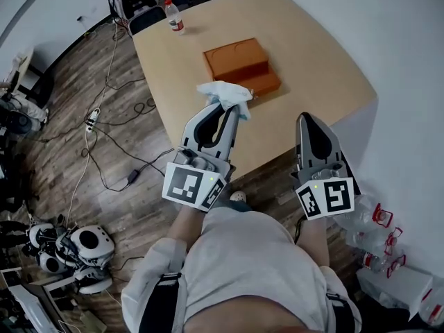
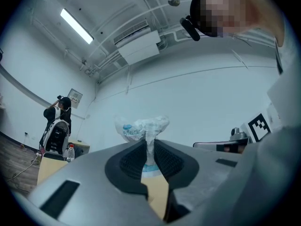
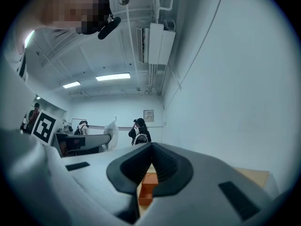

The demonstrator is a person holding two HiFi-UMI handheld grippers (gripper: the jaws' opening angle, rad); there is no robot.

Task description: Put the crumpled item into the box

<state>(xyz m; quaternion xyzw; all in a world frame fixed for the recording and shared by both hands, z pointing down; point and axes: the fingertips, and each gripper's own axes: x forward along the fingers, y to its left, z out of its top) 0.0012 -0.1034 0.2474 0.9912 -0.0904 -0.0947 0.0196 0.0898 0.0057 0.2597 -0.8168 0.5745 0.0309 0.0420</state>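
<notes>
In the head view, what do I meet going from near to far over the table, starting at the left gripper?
The left gripper → crumpled packet → orange box → water bottle.

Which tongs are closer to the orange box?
Left. The left tongs, shut on a crumpled white plastic wrapper, hover just at the near edge of the flat orange box. The right tongs, shut and empty, hang farther back, off the box's right near corner.
</notes>
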